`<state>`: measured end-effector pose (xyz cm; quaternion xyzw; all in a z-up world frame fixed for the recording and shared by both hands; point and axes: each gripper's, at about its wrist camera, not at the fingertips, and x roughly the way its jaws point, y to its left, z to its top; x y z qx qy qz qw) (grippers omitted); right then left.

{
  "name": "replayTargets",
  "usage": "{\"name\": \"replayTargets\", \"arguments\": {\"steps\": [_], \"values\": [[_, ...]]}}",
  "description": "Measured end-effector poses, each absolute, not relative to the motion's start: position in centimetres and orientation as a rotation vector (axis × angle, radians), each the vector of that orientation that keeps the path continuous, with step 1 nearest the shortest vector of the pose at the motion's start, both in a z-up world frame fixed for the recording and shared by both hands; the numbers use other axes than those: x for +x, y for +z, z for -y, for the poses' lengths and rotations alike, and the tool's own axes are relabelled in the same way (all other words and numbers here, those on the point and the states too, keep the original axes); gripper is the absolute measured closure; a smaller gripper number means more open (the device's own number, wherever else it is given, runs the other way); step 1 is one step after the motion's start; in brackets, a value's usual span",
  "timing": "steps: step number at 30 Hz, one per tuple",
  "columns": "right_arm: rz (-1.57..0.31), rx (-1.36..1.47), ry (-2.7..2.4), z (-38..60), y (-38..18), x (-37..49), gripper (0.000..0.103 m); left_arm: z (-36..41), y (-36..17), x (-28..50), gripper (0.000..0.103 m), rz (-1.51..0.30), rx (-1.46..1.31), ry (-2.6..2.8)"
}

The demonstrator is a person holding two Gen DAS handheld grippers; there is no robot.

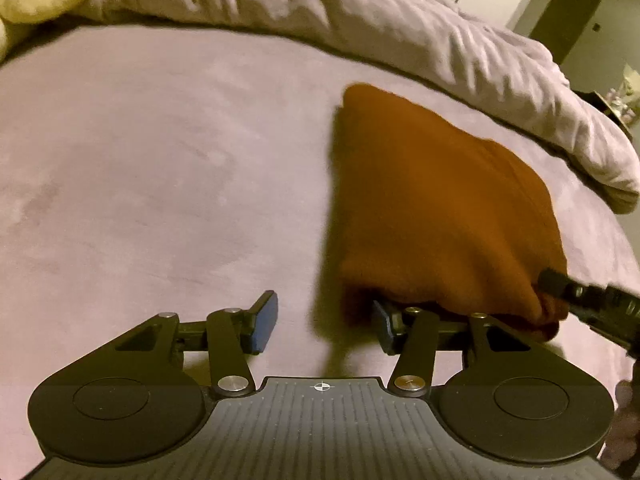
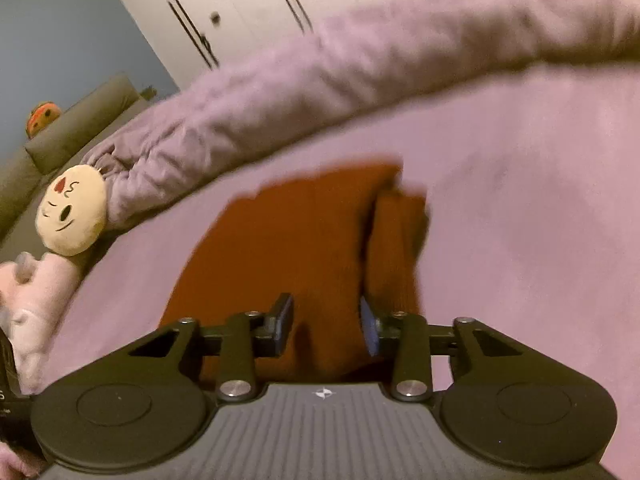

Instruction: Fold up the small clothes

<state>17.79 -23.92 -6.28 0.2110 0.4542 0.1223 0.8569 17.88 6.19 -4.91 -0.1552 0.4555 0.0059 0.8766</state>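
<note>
Both grippers (image 1: 324, 326) (image 2: 326, 326) standing part-open, gripping nothing, over the folded brown garment (image 1: 436, 208); pinch both near corners evenly before folding.

You are working over a bed (image 1: 160, 168) covered in a smooth mauve sheet, and most of that surface is bare. A rust-orange garment (image 1: 432, 208) lies on it, folded into a thick wedge; in the right wrist view a narrower strip of it lies doubled along its right side. Along the far edge a rumpled duvet (image 1: 400, 28) in the same mauve is heaped in a long ridge. At one end of that ridge a round cream plush toy (image 2: 72, 216) rests on the sheet, touching the duvet. Just below it you see a pale pink soft thing (image 2: 36, 300), possibly another toy; the blur hides its shape.
</note>
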Motion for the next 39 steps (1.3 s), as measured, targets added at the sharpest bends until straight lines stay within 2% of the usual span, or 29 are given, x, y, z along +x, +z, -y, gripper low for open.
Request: {"name": "replayTargets", "arguments": {"steps": [2, 6, 9, 11, 13, 17, 21, 27, 31, 34, 39], "values": [[-0.932, 0.397, 0.259, 23.8, -6.5, 17.0, 0.084, -6.5, -4.3, 17.5, 0.048, -0.941, -0.329, 0.022], [-0.935, 0.408, 0.27, 24.5, -6.7, 16.5, 0.088, -5.7, -2.4, 17.6, 0.05, -0.911, -0.333, 0.03], [-0.957, 0.383, 0.228, 24.5, -6.8, 16.8, 0.088, -5.1, -1.0, 17.2, 0.046, -0.865, -0.306, 0.022], [-0.951, 0.341, 0.202, 24.3, -6.1, 16.8, 0.087, -5.0, -0.2, 17.0, 0.039, -0.831, -0.279, 0.024], [-0.909, 0.26, 0.177, 23.7, -4.9, 16.5, 0.081, -4.8, 0.1, 17.7, 0.031, -0.814, -0.261, 0.027], [-0.808, 0.113, 0.211, 21.4, -3.2, 16.3, 0.08, -4.1, -1.0, 20.5, 0.03, -0.855, -0.255, 0.019], [-0.788, 0.029, 0.258, 19.2, -3.5, 17.6, 0.08, -3.2, -2.7, 22.2, 0.029, -0.896, -0.237, 0.025], [-0.769, -0.178, 0.274, 17.4, -7.0, 17.4, 0.079, -3.1, -5.0, 21.9, 0.027, -0.917, -0.229, -0.027], [-0.711, -0.24, 0.287, 17.3, -7.9, 16.5, 0.079, -3.0, -5.5, 21.7, 0.02, -0.908, -0.222, -0.017], [-0.704, -0.235, 0.292, 17.6, -8.1, 16.4, 0.079, -2.7, -5.7, 21.9, 0.005, -0.905, -0.192, 0.018], [-0.748, -0.221, 0.279, 17.7, -7.3, 16.2, 0.076, -3.1, -4.2, 20.5, 0.004, -0.962, -0.189, 0.021]]}}
